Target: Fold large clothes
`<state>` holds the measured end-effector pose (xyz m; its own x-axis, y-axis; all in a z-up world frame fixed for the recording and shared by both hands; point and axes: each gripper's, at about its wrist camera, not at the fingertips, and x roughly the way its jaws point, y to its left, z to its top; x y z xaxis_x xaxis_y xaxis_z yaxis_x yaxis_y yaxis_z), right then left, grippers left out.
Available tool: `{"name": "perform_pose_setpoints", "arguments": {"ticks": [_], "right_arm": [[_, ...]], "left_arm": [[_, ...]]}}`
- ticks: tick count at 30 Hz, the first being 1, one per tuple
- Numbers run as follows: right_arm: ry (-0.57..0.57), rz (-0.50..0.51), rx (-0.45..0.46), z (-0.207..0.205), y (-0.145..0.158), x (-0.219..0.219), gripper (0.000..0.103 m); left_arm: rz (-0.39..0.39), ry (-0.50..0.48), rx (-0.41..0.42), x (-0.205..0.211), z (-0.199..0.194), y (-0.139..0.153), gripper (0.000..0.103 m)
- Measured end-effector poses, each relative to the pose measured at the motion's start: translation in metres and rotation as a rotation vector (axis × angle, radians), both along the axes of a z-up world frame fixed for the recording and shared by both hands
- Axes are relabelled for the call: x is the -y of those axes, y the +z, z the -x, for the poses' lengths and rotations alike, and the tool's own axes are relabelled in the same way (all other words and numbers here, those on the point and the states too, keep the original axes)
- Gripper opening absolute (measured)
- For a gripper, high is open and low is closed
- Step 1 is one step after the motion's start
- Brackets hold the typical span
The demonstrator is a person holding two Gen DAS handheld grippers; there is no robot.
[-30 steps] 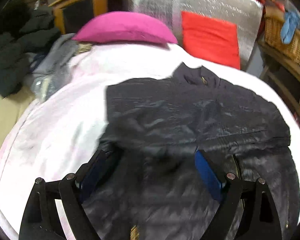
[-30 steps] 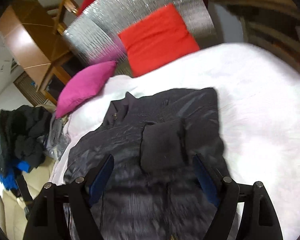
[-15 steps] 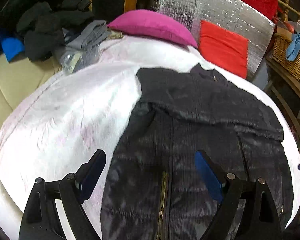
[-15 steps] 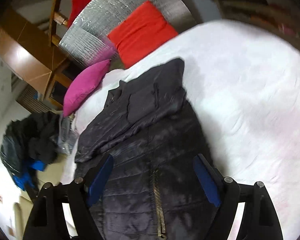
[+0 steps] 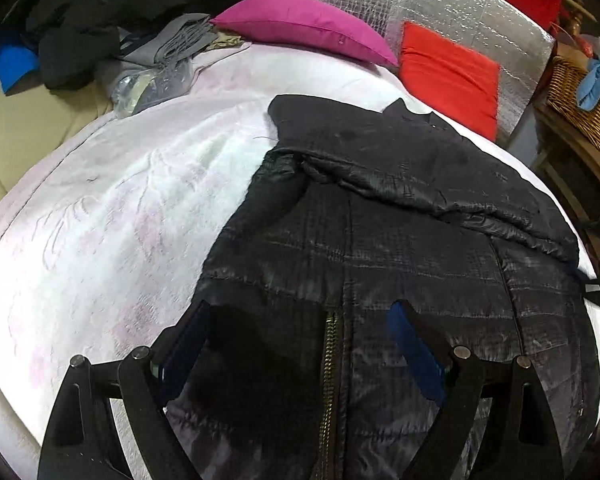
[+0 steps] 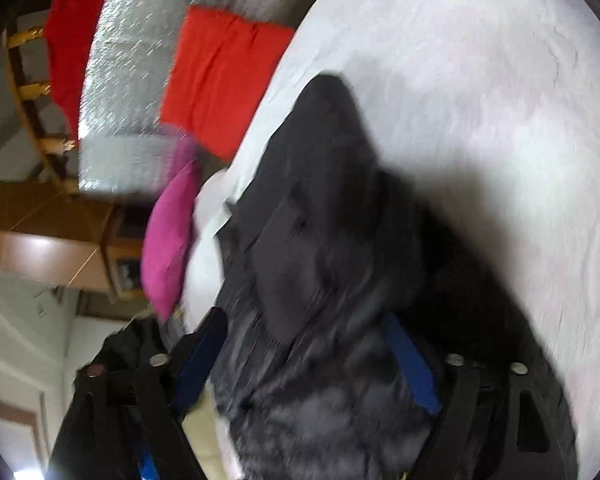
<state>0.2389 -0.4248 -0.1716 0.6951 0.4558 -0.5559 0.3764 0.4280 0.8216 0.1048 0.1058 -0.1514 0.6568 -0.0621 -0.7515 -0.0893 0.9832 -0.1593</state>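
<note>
Nearest the left camera, the left gripper (image 5: 300, 332) hangs with its jaws wide over the hem of the dark quilted jacket (image 5: 380, 240), the brass zipper (image 5: 329, 364) running up between the blue pads; nothing is pinched, and whether the pads touch the cloth cannot be told. The right gripper (image 6: 308, 344) sits at the jacket's other lower corner, its view blurred and tilted. Its jaws are closing with a bunch of jacket fabric between them, though the blur hides whether the pads already press on it.

The jacket lies front-up on the white blanket (image 5: 120, 208) that covers the bed, towards the blanket's near right side, hem at the near edge and collar pointing to the far edge. Across the chest a sleeve (image 5: 420, 184) is already laid over the body — so the sleeve stage looks at least partly done. In my judgement the lengthwise fold, hem brought up to collar, is what is being started and is still to do; the second sleeve's state is unclear.

Beyond the collar, at the blanket's far edge, lie a magenta pillow (image 5: 300, 26) and a red cushion (image 5: 448, 76) against a silver foil panel (image 5: 440, 4). At the far left corner sits a heap of dark clothes (image 5: 92, 36) — probably more folding ahead.
</note>
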Motion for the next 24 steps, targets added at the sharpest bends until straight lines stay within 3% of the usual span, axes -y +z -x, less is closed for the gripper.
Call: {"name": "perform_pose_setpoints", "arguments": {"ticks": [1, 3, 5, 7, 8, 9, 10, 11, 12, 18, 24], "right_arm": [[0.007, 0.069, -0.039, -0.006, 0.002, 0.000, 0.025], [0.017, 0.189, -0.023, -0.008, 0.012, -0.005, 0.020], [0.056, 0.305, -0.061, -0.015, 0.008, -0.014, 0.020], [0.059, 0.291, -0.050, -0.016, 0.001, -0.015, 0.021], [0.063, 0.287, -0.026, -0.012, 0.004, -0.017, 0.024], [0.074, 0.280, -0.019, -0.009, 0.006, -0.018, 0.037], [0.097, 0.275, -0.010, -0.003, 0.009, -0.020, 0.065], [0.114, 0.278, 0.009, 0.005, 0.015, -0.022, 0.079], [0.116, 0.296, 0.023, 0.014, 0.022, -0.023, 0.084], [0.178, 0.328, 0.075, 0.100, 0.048, -0.019, 0.084], [0.221, 0.306, 0.022, 0.193, 0.026, -0.005, 0.084]], "left_arm": [[-0.001, -0.008, 0.004, 0.001, -0.001, -0.002, 0.091], [-0.011, -0.020, 0.011, 0.001, -0.001, -0.005, 0.091], [-0.018, -0.022, 0.010, 0.000, -0.002, -0.012, 0.091], [-0.018, -0.023, -0.013, -0.001, -0.004, -0.016, 0.091], [-0.013, -0.024, -0.002, -0.002, -0.003, -0.014, 0.091], [-0.011, -0.024, 0.006, -0.004, -0.001, -0.012, 0.091], [-0.006, -0.026, 0.015, -0.006, 0.002, -0.010, 0.091], [-0.003, -0.023, 0.017, -0.008, 0.004, -0.009, 0.091], [0.002, -0.017, 0.018, -0.011, 0.006, -0.007, 0.091], [0.071, -0.003, 0.038, -0.033, 0.041, 0.010, 0.091], [0.107, -0.013, 0.022, -0.048, 0.075, 0.018, 0.091]]}}
